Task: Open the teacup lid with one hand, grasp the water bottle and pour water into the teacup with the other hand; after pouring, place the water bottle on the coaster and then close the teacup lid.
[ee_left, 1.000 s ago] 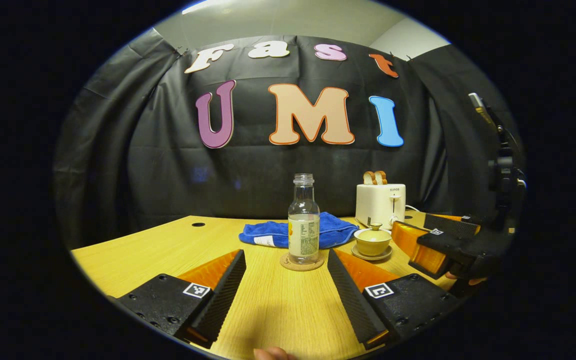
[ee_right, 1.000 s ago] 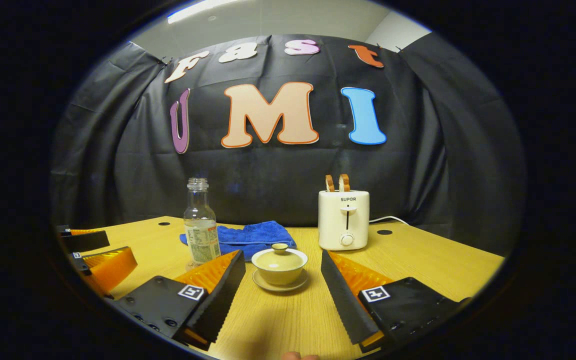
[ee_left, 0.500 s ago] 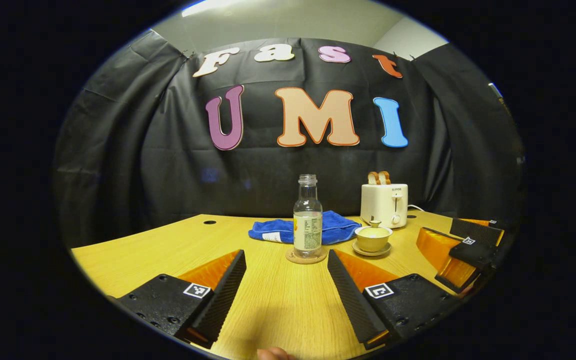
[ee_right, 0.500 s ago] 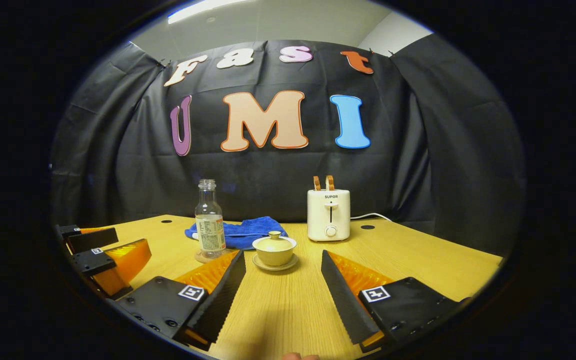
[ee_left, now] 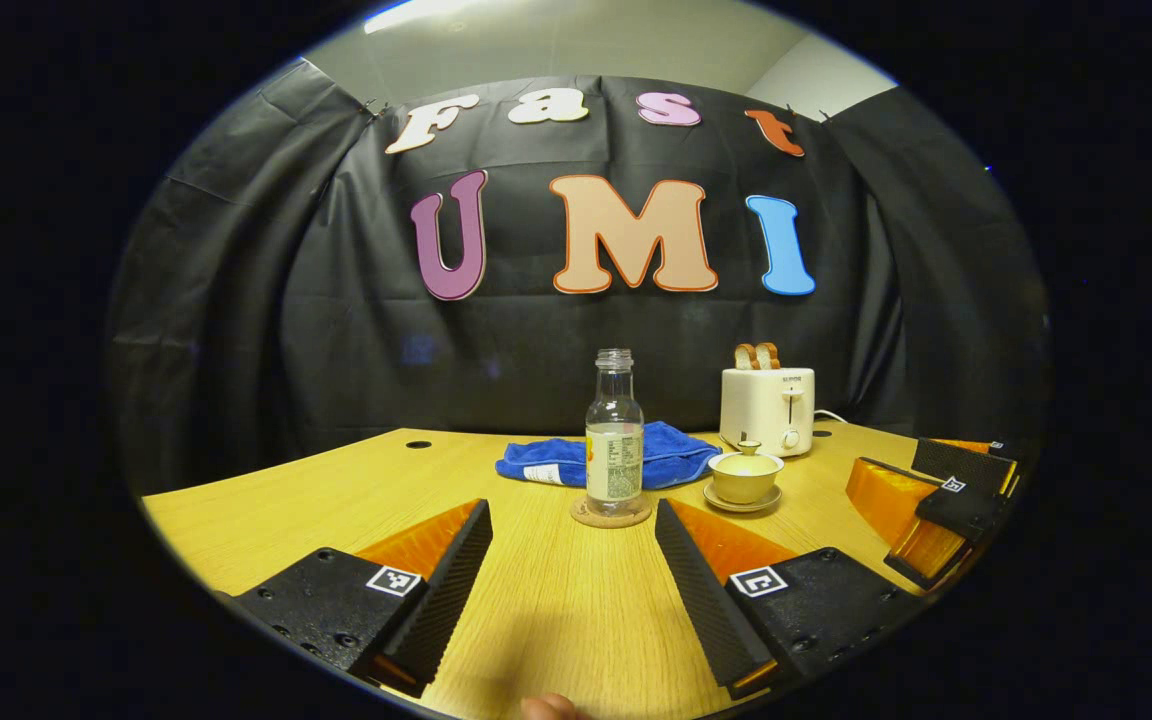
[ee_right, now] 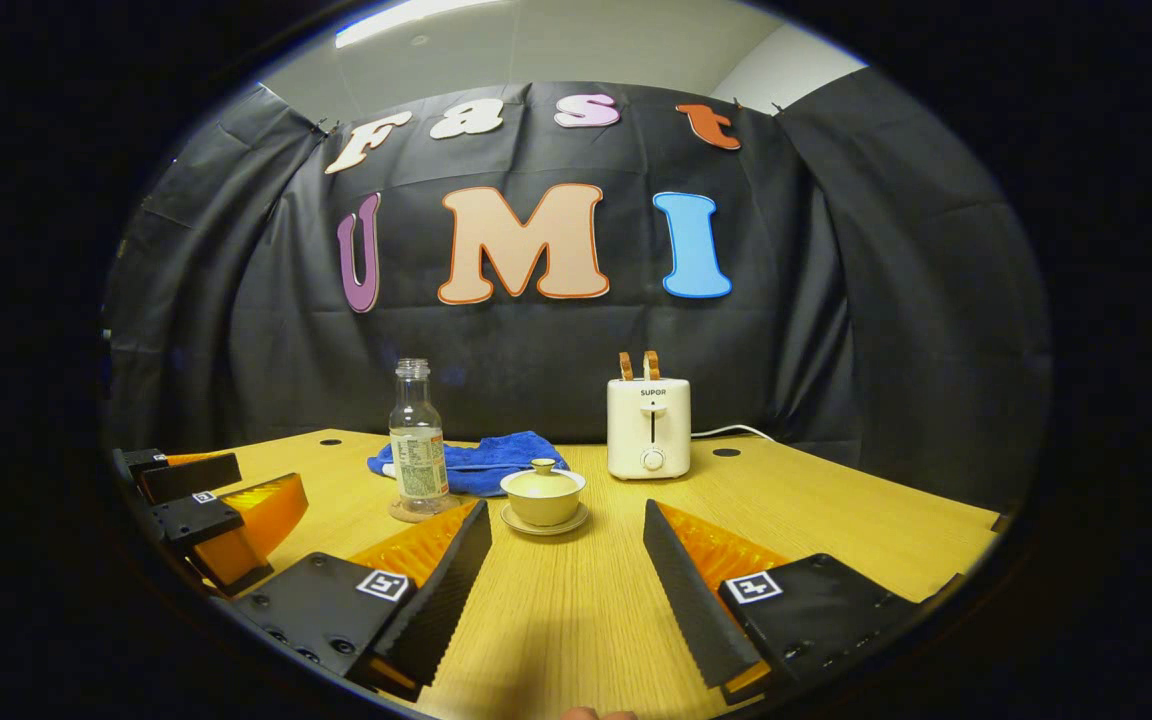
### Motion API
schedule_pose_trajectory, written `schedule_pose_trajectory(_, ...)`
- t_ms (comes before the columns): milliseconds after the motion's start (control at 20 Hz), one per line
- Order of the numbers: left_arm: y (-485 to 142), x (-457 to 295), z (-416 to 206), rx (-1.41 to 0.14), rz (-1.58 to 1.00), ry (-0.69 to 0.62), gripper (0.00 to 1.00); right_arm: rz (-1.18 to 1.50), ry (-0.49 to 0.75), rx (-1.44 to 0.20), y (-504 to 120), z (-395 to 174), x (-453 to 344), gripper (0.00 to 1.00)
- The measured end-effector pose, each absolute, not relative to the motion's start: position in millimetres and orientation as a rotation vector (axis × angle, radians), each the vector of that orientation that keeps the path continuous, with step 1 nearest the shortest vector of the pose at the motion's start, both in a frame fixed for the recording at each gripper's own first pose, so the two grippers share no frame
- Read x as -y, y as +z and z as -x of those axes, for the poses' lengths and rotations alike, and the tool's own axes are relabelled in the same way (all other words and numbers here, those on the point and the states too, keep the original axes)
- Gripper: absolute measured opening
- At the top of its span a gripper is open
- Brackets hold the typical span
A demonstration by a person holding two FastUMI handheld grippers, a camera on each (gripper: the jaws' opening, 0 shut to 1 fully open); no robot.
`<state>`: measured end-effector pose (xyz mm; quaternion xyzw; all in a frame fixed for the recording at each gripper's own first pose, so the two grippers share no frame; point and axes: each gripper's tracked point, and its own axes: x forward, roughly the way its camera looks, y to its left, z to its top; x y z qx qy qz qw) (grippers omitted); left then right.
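Note:
A clear uncapped water bottle (ee_left: 614, 430) stands upright on a round cork coaster (ee_left: 611, 513) near the table's middle; the right gripper view has the same bottle (ee_right: 417, 440) left of centre. Just to its right a yellow teacup (ee_left: 746, 478) sits on a saucer with its lid on, and it lies ahead of my right gripper as the teacup (ee_right: 543, 494). My left gripper (ee_left: 573, 580) is open, well short of the bottle. My right gripper (ee_right: 566, 590) is open too, short of the cup. Each gripper appears at the other view's edge, the right gripper (ee_left: 941, 500) and the left gripper (ee_right: 211, 515).
A crumpled blue cloth (ee_left: 606, 458) lies behind the bottle. A white toaster (ee_right: 647, 427) with two slices of bread stands at the back, its cord trailing right. The wooden table (ee_left: 316, 500) has small cable holes near its far edge.
Both grippers have drawn back toward the table's near edge, so bottle and teacup look smaller. The right gripper has pulled away from the teacup. Both stay open.

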<state>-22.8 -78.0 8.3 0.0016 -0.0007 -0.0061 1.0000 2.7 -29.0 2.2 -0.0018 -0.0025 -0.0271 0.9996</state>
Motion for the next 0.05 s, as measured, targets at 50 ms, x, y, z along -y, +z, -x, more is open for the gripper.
schedule_pose_trajectory(50, 7.9, 79.1, 22.6, -0.001, -0.003, -0.019, 0.96, 0.004, -0.054, 0.004, 2.1, -2.7, 28.7, 0.98)
